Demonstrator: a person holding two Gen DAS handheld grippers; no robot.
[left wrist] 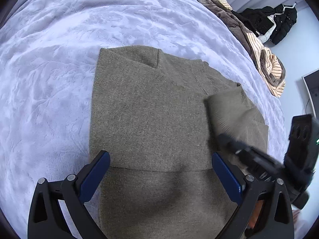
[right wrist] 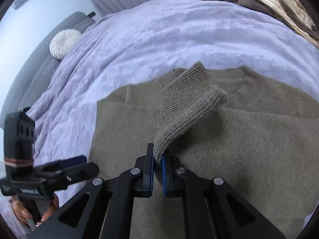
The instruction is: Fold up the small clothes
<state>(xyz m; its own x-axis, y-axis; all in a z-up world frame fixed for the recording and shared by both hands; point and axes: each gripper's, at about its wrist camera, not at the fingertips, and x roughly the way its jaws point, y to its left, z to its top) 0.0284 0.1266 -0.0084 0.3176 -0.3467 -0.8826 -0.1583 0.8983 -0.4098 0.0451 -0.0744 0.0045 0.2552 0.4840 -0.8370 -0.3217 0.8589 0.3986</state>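
Olive-brown knitted sweater (left wrist: 151,107) lies flat on the lavender quilted bed (left wrist: 59,59), one side and the hem apparently already folded in. Right gripper (right wrist: 157,165) is clenched on the ribbed sleeve cuff (right wrist: 185,107), lifted over the body; left gripper (left wrist: 159,171) hovers released above the hem. Judged about midway: this sleeve and the final fold remain

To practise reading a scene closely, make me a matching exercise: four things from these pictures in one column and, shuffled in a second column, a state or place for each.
Column 1:
1. left gripper
2. right gripper
3. round white cushion
4. striped and brown clothes

Column 2:
A. heaped at the bed's far edge
B. jaws wide open above the olive sweater
C. against the grey headboard
D. shut on the sweater's ribbed cuff

Pairs: 1-B, 2-D, 3-C, 4-A
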